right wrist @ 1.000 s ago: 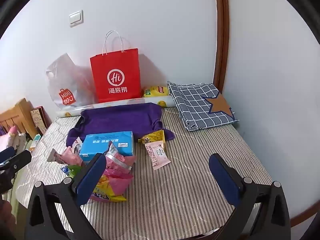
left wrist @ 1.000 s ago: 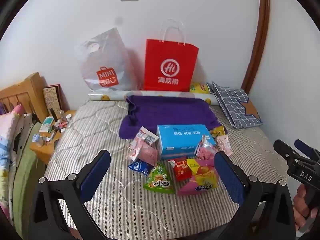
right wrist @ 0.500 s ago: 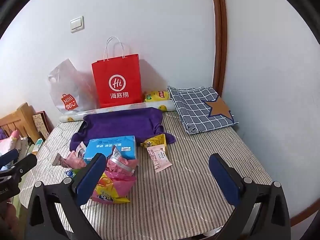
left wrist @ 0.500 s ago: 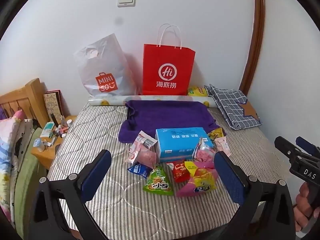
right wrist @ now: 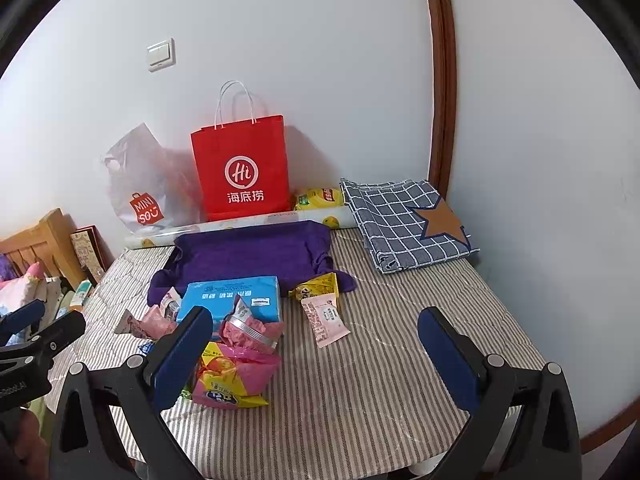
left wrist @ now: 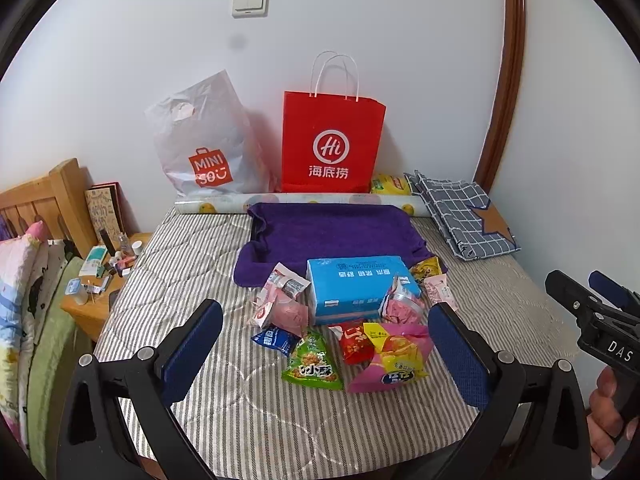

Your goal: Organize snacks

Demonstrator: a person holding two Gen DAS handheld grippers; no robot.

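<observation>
Crinkly packets (left wrist: pixel 352 336) lie overlapped; both released tools (left wrist: pixel 326 342) (right wrist: pixel 316 346) are empty, so two may be pinched together.

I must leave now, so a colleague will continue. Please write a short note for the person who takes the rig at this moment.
Left tongs: open, empty, above the near edge of the bed.
Right tongs: open, empty, also held back from the pile.
Snacks: loose packets around the blue box, in front of the purple cloth; a pink packet lies apart on the right.
Red bag and white bag stand at the wall.
Done: nothing visibly sorted.
Left: all the snacks.
</observation>
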